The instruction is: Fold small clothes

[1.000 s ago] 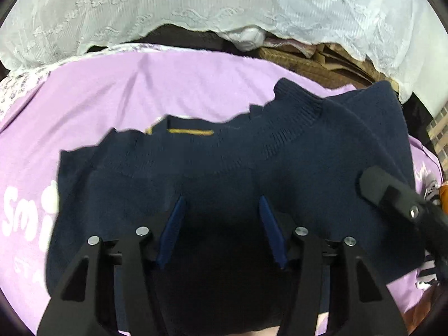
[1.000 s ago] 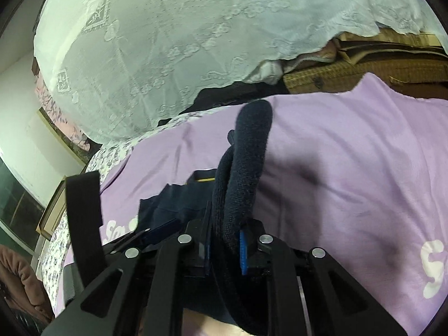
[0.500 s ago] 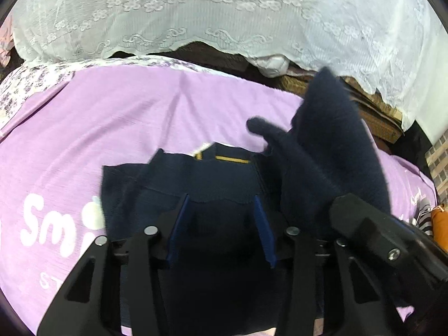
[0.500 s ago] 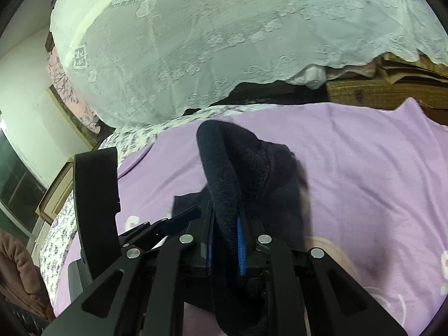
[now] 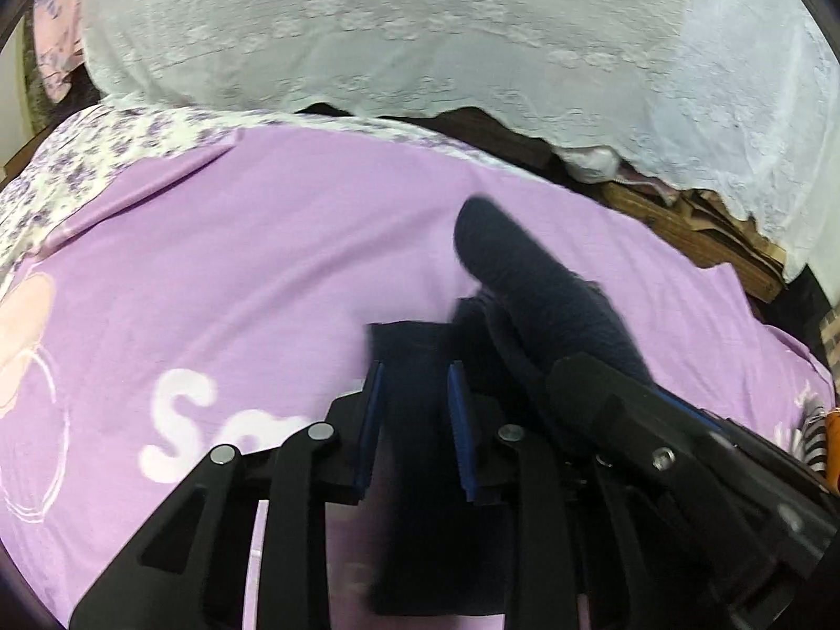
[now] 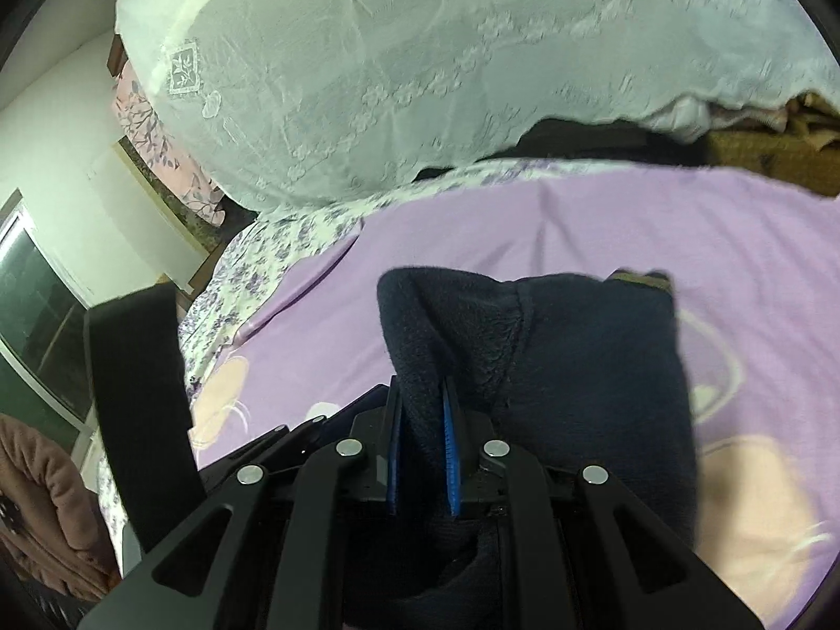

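Note:
A small navy knit sweater (image 5: pixel 535 294) hangs over the purple bedsheet (image 5: pixel 262 262), held up in the air. My left gripper (image 5: pixel 415 383) has its blue pads on either side of a navy fold that runs between them. My right gripper (image 6: pixel 422 404) is shut on a thick fold of the same sweater (image 6: pixel 577 367), which drapes to the right below it. In the left wrist view the right gripper's black body (image 5: pixel 656 451) sits close at the right. The sweater's lower part is hidden behind the grippers.
The purple sheet (image 6: pixel 577 220) has white lettering (image 5: pixel 184 420) and a pale cartoon print. A white lace cover (image 5: pixel 420 26) lies over things at the back. A flowered sheet (image 5: pixel 105 142) borders the left. Brown woven mats (image 5: pixel 698 231) lie at the back right.
Both grippers have lifted the sweater off the sheet and swung left. It was spread flat a second ago; now it hangs bunched between the grippers, and the right gripper sits close to the left.

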### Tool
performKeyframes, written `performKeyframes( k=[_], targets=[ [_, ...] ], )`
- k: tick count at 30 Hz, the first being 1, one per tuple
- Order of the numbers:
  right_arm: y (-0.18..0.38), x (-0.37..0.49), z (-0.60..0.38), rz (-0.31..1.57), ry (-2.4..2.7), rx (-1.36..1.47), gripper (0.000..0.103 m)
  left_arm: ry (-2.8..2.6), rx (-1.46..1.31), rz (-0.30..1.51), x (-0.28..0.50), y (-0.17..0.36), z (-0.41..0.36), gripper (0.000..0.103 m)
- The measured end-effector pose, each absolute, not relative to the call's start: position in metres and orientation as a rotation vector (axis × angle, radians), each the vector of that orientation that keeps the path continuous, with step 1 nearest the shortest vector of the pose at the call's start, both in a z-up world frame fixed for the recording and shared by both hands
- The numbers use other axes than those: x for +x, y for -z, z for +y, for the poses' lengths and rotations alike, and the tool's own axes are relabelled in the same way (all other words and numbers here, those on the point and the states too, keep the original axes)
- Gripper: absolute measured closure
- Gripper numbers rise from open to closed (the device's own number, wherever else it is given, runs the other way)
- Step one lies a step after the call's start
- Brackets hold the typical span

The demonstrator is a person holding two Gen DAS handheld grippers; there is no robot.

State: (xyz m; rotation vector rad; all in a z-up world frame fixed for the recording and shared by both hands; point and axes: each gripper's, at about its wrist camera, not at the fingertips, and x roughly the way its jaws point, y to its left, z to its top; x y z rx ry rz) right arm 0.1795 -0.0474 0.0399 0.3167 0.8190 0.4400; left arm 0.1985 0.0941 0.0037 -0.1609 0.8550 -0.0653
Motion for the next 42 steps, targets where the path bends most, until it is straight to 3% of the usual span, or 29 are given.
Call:
performKeyframes(
  k=[3,5,7,10,17,20,23,27,30,36,37,38,39,40,42],
  targets=[
    [-0.019,0.187,-0.032,0.850,-0.447,0.357,0.089,0.043,-0.172,0.877,0.203,0.014,0.111,0.081],
    [0.002,0.195,-0.024,0.893,-0.458,0.389,0.096,0.028,-0.172,0.912,0.208,0.031,0.119,0.080],
    [0.026,0.201,-0.019,0.948,-0.465,0.425,0.097,0.010,-0.176,0.963,0.212,0.053,0.126,0.080],
    [0.037,0.202,-0.019,0.942,-0.444,0.421,0.100,0.010,-0.135,0.940,0.207,0.053,0.124,0.080],
    [-0.011,0.178,-0.035,0.853,-0.558,0.370,0.096,0.026,-0.259,0.912,0.191,0.037,0.143,0.060],
    [-0.044,0.152,-0.064,0.769,-0.557,0.323,0.094,0.069,-0.307,0.894,0.179,0.025,0.148,0.054],
    [-0.056,0.129,-0.103,0.732,-0.490,0.272,0.092,0.165,-0.327,0.903,0.161,0.013,0.138,0.043],
    [-0.039,0.107,-0.144,0.735,-0.335,0.170,0.092,0.280,-0.289,0.968,0.142,0.013,0.109,0.039],
    [-0.019,0.102,-0.154,0.768,-0.322,0.171,0.092,0.269,-0.315,0.992,0.133,0.018,0.099,0.024],
    [0.013,0.103,-0.141,0.787,-0.303,0.162,0.092,0.287,-0.350,1.044,0.129,0.023,0.076,0.024],
    [0.013,0.104,-0.140,0.789,-0.311,0.184,0.092,0.292,-0.364,1.052,0.132,0.025,0.075,0.024],
    [0.013,0.104,-0.140,0.793,-0.316,0.197,0.092,0.288,-0.391,1.054,0.135,0.027,0.073,0.031],
    [0.013,0.102,-0.140,0.793,-0.317,0.206,0.092,0.280,-0.398,1.040,0.135,0.027,0.074,0.061],
    [0.013,0.102,-0.140,0.794,-0.318,0.204,0.092,0.276,-0.384,1.024,0.138,0.026,0.071,0.074],
    [0.010,0.102,-0.138,0.791,-0.326,0.212,0.093,0.268,-0.364,0.995,0.141,0.020,0.068,0.085]
  ],
)
